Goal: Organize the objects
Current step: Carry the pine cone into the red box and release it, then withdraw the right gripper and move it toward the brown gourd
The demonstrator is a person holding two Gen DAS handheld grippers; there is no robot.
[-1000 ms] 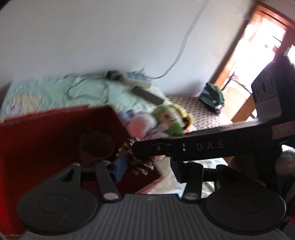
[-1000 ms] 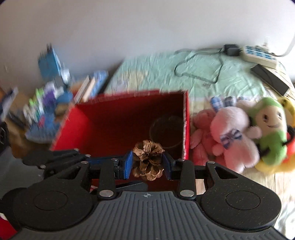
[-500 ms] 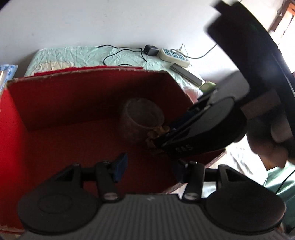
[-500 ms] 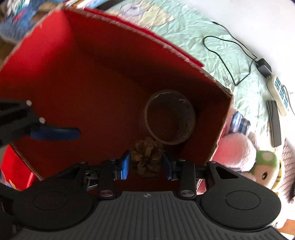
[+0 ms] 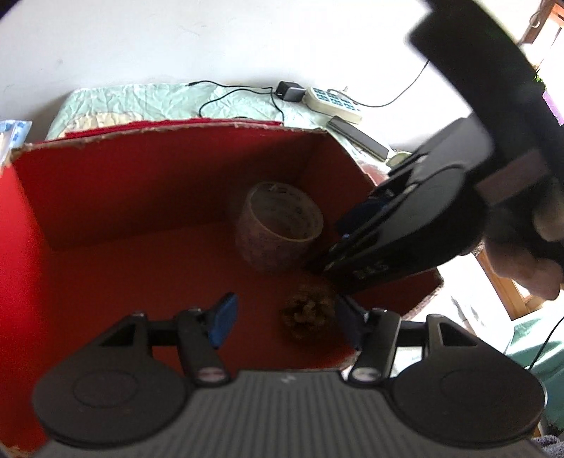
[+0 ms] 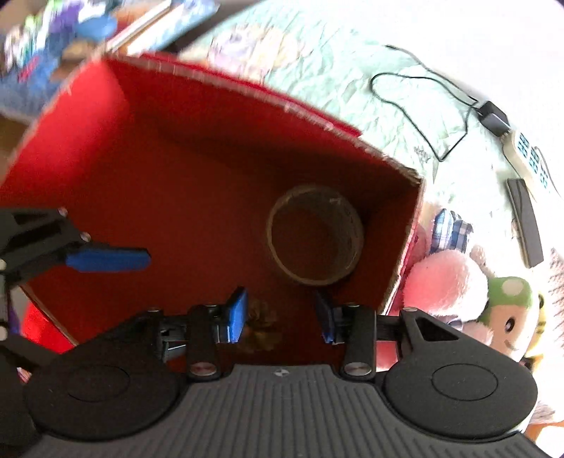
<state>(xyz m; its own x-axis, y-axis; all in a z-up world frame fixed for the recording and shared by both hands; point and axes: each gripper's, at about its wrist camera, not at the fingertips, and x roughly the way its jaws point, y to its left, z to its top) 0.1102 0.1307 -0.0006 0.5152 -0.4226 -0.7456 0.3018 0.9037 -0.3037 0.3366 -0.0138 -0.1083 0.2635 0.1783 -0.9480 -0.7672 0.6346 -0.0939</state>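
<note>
A brown pine cone [image 5: 308, 315] lies on the floor of the red cardboard box [image 5: 116, 197], close to a brown tape roll [image 5: 278, 225] in the box's right corner. My right gripper [image 6: 282, 317] points down into the box [image 6: 197, 169]. Its jaws are opening, and the pine cone [image 6: 262, 326] sits loose between them, nearer the left pad, with neither pad pressing on it. My left gripper [image 5: 285, 322] hovers over the box with jaws opening and nothing held. The cone shows in the gap near its right finger. Its blue fingertip [image 6: 105, 259] also appears in the right wrist view.
Plush toys, pink [image 6: 444, 282] and green [image 6: 507, 306], lie against the box's right side. A power strip [image 5: 333, 102], a black cable [image 5: 232, 95] and a dark remote [image 6: 525, 225] lie on the pale green bed cover [image 6: 335, 70]. Books [image 6: 70, 28] sit beyond the box's far left corner.
The right gripper carried the pine cone down into the box and let it go; it now rests on the floor. Both grippers' jaws have widened.
</note>
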